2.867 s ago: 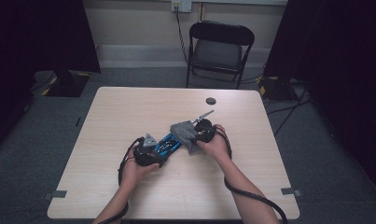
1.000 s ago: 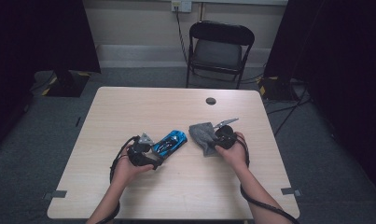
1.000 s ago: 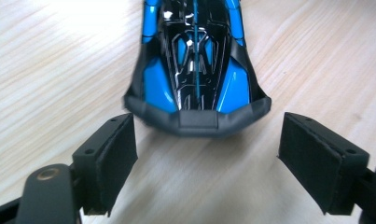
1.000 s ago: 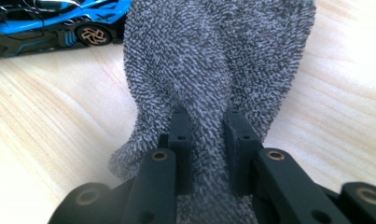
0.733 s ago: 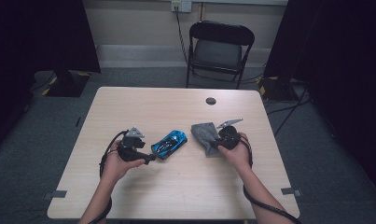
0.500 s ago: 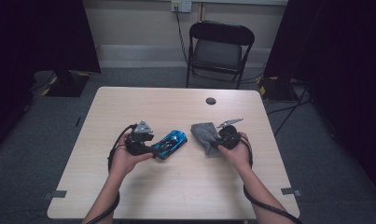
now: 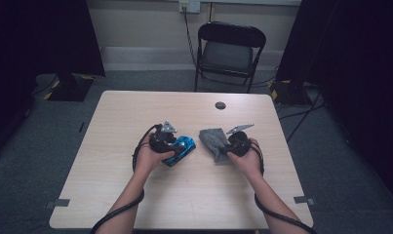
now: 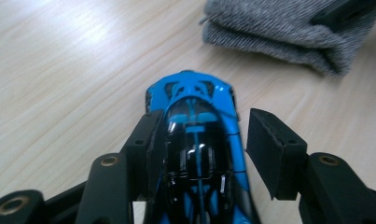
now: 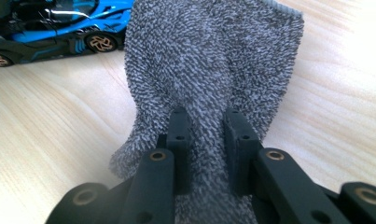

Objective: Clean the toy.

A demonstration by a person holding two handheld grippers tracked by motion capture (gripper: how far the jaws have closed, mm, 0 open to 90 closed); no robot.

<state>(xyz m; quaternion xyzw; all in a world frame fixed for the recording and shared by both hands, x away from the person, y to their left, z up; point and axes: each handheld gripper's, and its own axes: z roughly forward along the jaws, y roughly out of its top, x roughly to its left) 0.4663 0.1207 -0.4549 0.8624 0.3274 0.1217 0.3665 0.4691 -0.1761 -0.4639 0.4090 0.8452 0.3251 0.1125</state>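
The blue toy car (image 7: pixel 180 149) and the grey cloth (image 7: pixel 214 143) lie near the middle of the pale wood-grain worktop (image 7: pixel 111 185), well in from every edge, with bare board all round them and a narrow strip of it between the two. The left gripper (image 7: pixel 177 147) straddles the car from its rear; its jaws have just been closing, and in the left gripper view one pad (image 8: pixel 154 144) lies against the car's side while the other stands just clear of it, so the car (image 8: pixel 197 154) is between the jaws but not yet pinched. The right gripper (image 7: pixel 226 146) is clenched on a bunched fold of the cloth, whose free part (image 9: pixel 213 60) spreads flat on the board ahead of it, near the car's wheels (image 9: pixel 99 43). A small dark round disc (image 7: pixel 220 105) sits near the far edge, well apart from both hands. Beyond that edge stands a black folding chair (image 7: pixel 229 51) against a light wall on grey carpet, with dark curtains at either side and cables on the floor to the right.
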